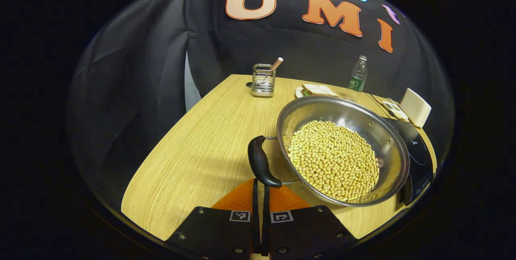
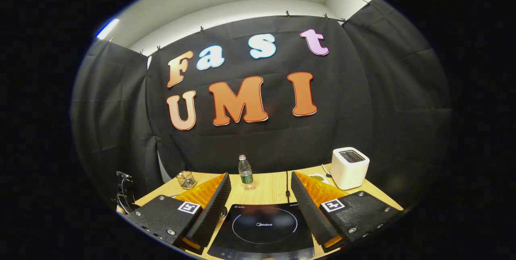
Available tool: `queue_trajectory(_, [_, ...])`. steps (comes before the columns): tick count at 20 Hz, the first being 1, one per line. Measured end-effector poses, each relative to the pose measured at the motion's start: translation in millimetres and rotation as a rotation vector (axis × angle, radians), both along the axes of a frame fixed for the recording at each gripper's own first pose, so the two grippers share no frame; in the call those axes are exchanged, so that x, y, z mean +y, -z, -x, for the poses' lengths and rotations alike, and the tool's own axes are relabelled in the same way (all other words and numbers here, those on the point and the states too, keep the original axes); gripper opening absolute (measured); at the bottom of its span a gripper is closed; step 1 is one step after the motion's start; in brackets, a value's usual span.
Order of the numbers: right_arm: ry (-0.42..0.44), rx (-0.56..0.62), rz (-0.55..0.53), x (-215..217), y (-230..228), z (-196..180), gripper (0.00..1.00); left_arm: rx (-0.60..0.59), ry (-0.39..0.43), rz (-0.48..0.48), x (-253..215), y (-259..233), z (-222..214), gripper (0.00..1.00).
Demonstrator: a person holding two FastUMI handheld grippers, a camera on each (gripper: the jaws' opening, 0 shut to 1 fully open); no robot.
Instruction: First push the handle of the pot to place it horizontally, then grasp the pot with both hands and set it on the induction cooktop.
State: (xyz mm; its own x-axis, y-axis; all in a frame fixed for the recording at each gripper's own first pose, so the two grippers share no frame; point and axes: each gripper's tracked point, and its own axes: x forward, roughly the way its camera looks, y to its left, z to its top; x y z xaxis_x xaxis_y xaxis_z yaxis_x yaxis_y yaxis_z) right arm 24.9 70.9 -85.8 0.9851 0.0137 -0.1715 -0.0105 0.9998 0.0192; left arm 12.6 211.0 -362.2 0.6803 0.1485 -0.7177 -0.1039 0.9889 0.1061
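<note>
At bottom center of the left gripper view, we see our left gripper (image 1: 261, 195) narrow beside the pot (image 1: 342, 155) handle (image 1: 260, 165); our right gripper (image 2: 261, 195) gapes wide above the cooktop (image 2: 264, 227).

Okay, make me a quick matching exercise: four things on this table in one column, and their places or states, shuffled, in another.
1. steel pot
2. black induction cooktop
3. white toaster
4. clear plastic bottle

A. back right corner
B. full of yellow beans
C. bare, nothing on it
D. upright behind the cooktop

Pairs: 1-B, 2-C, 3-A, 4-D
</note>
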Motion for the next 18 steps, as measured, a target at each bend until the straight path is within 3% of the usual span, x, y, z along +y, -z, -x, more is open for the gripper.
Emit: queue_trajectory(18, [-0.005, 0.053, -0.012, 18, 23, -7, 0.94, 0.006, 0.0, -0.006, 17, 1, -29, 0.03])
